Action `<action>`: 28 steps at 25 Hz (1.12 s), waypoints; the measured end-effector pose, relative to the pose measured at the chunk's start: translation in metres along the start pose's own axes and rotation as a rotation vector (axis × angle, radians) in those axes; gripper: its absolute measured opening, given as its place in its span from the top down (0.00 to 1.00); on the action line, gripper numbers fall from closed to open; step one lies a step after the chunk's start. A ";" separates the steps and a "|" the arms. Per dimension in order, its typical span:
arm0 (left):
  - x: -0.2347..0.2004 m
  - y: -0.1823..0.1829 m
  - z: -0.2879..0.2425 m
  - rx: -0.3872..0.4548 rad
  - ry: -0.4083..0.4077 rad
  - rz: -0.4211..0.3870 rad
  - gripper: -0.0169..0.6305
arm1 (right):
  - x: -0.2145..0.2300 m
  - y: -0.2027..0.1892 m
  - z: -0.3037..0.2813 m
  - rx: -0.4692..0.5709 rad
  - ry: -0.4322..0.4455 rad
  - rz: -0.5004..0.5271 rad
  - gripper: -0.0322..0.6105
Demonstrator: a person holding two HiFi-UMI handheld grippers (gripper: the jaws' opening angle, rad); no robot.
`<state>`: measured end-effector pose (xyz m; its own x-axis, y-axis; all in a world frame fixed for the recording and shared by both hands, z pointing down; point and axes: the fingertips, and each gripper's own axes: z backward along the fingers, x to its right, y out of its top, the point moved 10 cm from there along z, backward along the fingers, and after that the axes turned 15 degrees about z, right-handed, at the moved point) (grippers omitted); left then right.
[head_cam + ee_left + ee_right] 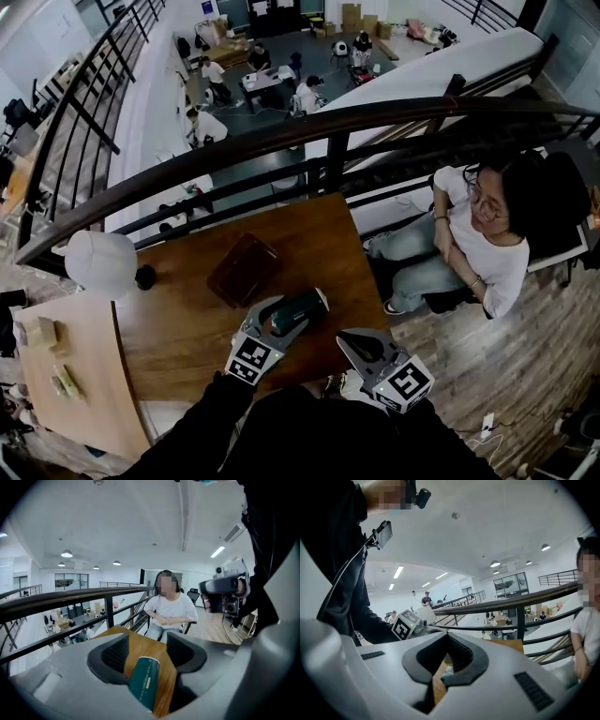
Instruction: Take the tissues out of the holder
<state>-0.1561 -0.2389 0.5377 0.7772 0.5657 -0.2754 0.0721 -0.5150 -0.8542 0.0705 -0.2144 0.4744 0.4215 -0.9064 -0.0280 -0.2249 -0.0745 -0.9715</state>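
Note:
A brown leather holder (242, 269) lies on the dark wooden table (178, 337), towards its far side. Nearer to me, my left gripper (298, 317) is raised above the table with a dark green tissue pack (306, 304) between its wide-set jaws. In the left gripper view the tissue pack (144, 681) sits tilted deep between the jaws of the left gripper (147, 651), against the left one, with the tabletop behind it. My right gripper (349, 339) hangs at the table's near right corner, shut and holding nothing. In the right gripper view the tips of the right gripper (440, 679) nearly meet.
A person (478, 234) sits on a chair just past the table's right edge. A dark railing (281, 141) runs along the far side, with a drop to a lower floor behind. A white round lamp (100, 261) and a pale side table (66, 394) are at the left.

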 end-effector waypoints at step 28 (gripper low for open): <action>0.118 0.005 0.123 0.362 0.137 0.143 0.96 | -0.047 0.029 -0.004 0.159 0.287 0.085 0.94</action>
<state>-0.1412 -0.0952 0.4465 0.8412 0.4016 -0.3620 -0.2481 -0.3082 -0.9184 0.0404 -0.1758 0.4481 0.1376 -0.9884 -0.0647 -0.0995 0.0512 -0.9937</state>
